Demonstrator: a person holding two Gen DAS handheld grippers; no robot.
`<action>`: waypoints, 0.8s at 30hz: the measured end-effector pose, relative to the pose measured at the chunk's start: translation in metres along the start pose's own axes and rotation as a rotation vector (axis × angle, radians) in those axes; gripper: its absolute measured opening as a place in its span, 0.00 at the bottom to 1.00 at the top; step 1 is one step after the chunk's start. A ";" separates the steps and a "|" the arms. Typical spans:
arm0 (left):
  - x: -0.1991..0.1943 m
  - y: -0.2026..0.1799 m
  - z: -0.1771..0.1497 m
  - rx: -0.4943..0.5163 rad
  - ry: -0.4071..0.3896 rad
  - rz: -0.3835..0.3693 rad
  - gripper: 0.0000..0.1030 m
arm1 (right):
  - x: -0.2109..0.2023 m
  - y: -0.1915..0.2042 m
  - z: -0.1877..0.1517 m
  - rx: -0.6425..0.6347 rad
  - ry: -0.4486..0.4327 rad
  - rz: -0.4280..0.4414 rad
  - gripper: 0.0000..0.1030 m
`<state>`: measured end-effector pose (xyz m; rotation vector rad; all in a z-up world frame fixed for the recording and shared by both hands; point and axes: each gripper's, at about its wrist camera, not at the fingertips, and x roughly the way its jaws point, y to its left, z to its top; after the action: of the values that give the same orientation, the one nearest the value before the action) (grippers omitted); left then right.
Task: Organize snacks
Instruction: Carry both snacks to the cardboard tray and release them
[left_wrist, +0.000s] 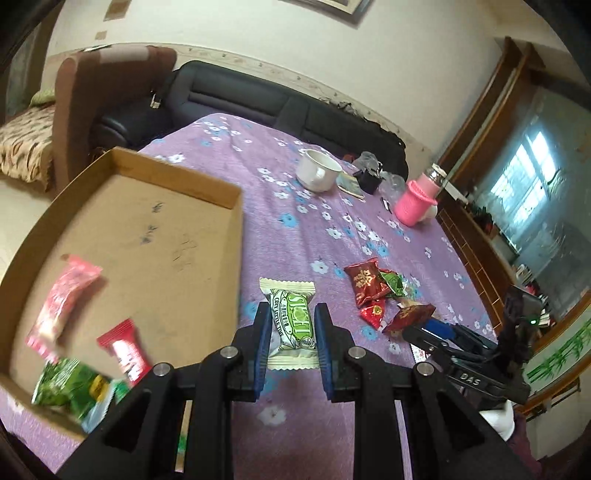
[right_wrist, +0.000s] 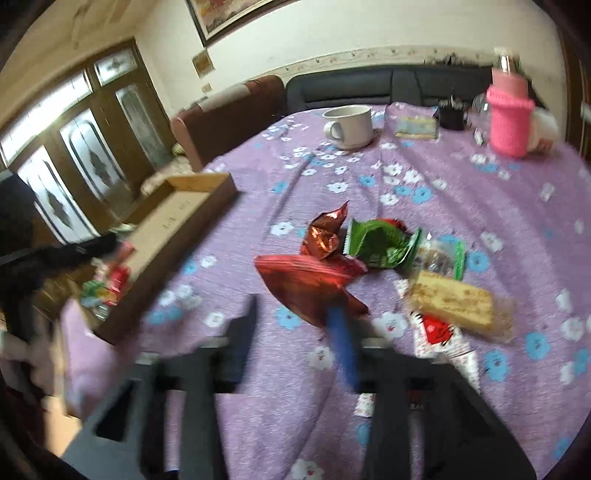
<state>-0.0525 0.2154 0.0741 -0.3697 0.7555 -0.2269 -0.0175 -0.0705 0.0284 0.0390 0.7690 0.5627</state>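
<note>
My left gripper (left_wrist: 292, 309) is shut on a white and green snack packet (left_wrist: 293, 325), held above the purple flowered cloth just right of the cardboard tray (left_wrist: 147, 221). Inside the tray lie a pink packet (left_wrist: 62, 306), a red packet (left_wrist: 123, 347) and a green packet (left_wrist: 70, 387). In the blurred right wrist view my right gripper (right_wrist: 293, 306) stands open, with the near edge of a large dark red packet (right_wrist: 306, 280) at its fingertips. Behind that packet lie a crumpled red wrapper (right_wrist: 325, 236), a green packet (right_wrist: 380, 243), a wrapped cake bar (right_wrist: 454, 299) and a red and white packet (right_wrist: 439, 332).
A white mug (left_wrist: 317, 170), a pink sleeved bottle (left_wrist: 415, 201) and small dark items stand at the far side of the table. A black sofa (left_wrist: 236, 96) and a brown armchair (left_wrist: 103, 74) sit beyond it. The tray (right_wrist: 177, 218) lies at the table's left edge.
</note>
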 end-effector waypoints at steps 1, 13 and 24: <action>-0.003 0.004 -0.002 -0.006 -0.003 0.000 0.22 | 0.003 0.003 0.000 -0.016 0.009 -0.017 0.58; -0.026 0.036 -0.012 -0.070 -0.039 -0.018 0.22 | 0.026 -0.030 0.008 0.175 0.059 -0.062 0.58; -0.035 0.060 -0.011 -0.109 -0.061 -0.030 0.22 | 0.032 -0.053 0.008 0.367 0.074 -0.039 0.17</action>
<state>-0.0810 0.2786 0.0639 -0.4891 0.7041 -0.2028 0.0310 -0.0989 0.0006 0.3423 0.9358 0.3817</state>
